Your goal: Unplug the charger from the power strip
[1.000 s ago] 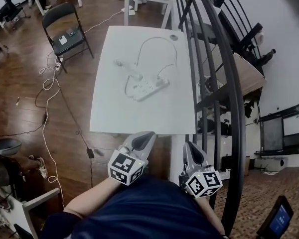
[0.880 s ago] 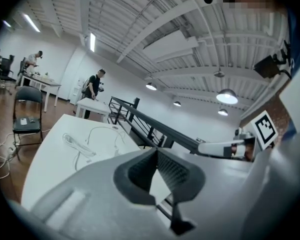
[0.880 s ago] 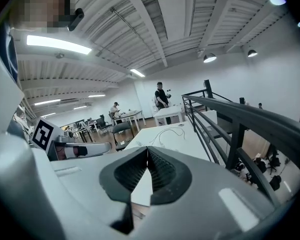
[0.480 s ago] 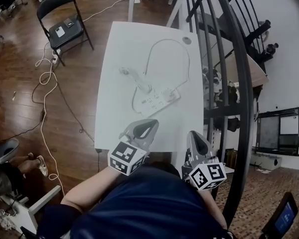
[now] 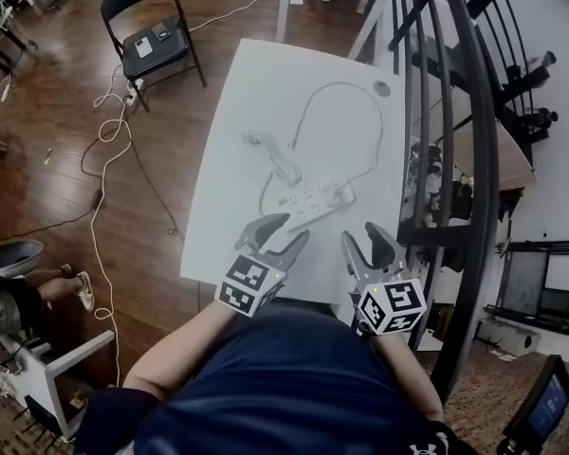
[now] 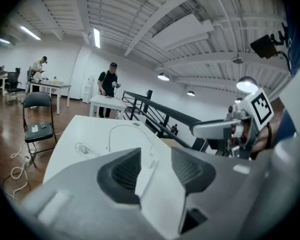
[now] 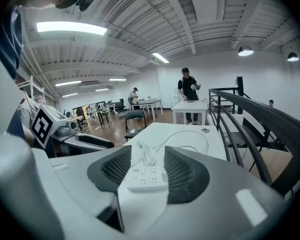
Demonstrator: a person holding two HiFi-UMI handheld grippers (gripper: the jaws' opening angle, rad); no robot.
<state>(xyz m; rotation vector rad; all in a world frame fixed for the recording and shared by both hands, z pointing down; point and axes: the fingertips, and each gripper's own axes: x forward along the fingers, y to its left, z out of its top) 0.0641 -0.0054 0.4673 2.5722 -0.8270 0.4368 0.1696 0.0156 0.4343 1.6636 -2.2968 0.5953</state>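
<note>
A white power strip [image 5: 313, 204] lies aslant on the white table [image 5: 266, 83]. A white charger [image 5: 342, 191] sits plugged in at its right end, and its thin cable [image 5: 346, 93] loops toward the far edge. My left gripper [image 5: 283, 227] hovers over the near table edge just short of the strip. Its jaws are opening and hold nothing. My right gripper [image 5: 363, 237] hangs beside it, jaws also opening and empty. The power strip [image 6: 145, 176] shows ahead between the jaws in the left gripper view. In the right gripper view the power strip [image 7: 145, 176] also lies ahead.
A black metal railing [image 5: 455, 159] runs close along the table's right side. A folding chair [image 5: 156, 41] stands at the far left, and loose cords [image 5: 104, 159] trail over the wood floor. A coiled white cable [image 5: 266, 154] lies left of the strip. A person [image 7: 189, 91] stands at a far table.
Both grippers have moved forward from in front of the table to above its near edge, closer to the strip. Their jaws were shut and now stand apart.
</note>
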